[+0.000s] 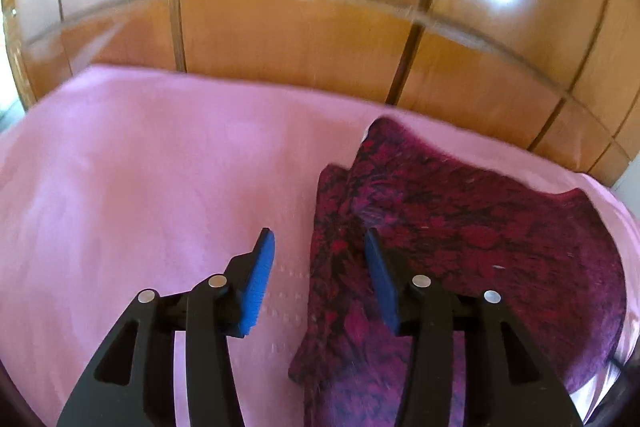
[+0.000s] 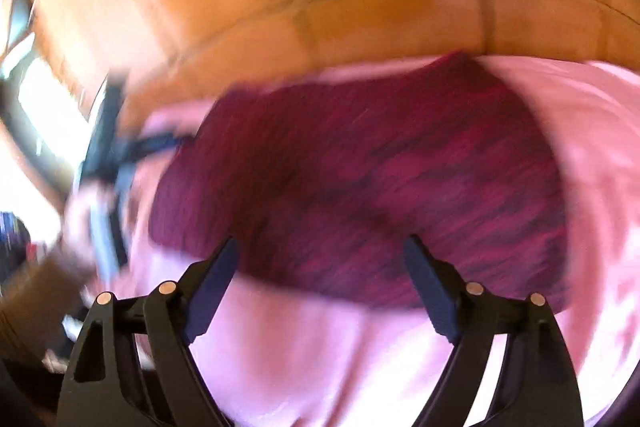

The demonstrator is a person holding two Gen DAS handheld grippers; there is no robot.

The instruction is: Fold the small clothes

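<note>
A small dark red cloth with a black flower pattern (image 1: 460, 235) lies flat on a soft pink sheet (image 1: 140, 187). The pink sheet covers the surface under it; I cannot tell if that is a table or a bed. Behind the sheet stand shiny brown wooden doors (image 1: 300, 27).

All places here are told from the red cloth.

The left tool (image 1: 318, 247) hangs over the cloth's left edge. Its two blue pads are apart. One blue pad (image 1: 262, 267) is over bare pink sheet, just left of the cloth. The other pad is over the cloth itself. Nothing is pinched between them.

The right tool (image 2: 322, 255) hangs over the cloth's near edge. Its pads are spread wide apart and hold nothing. This view is very blurry, so small things are hard to see.

The cloth looks partly folded already, with a thicker doubled strip along its left side. From the left view, its long way seems to run from near to far.

The left tool is right at the left edge, so I think it is the one best placed to grab there. The right tool would have to drop down onto the near edge to pinch it.
</note>
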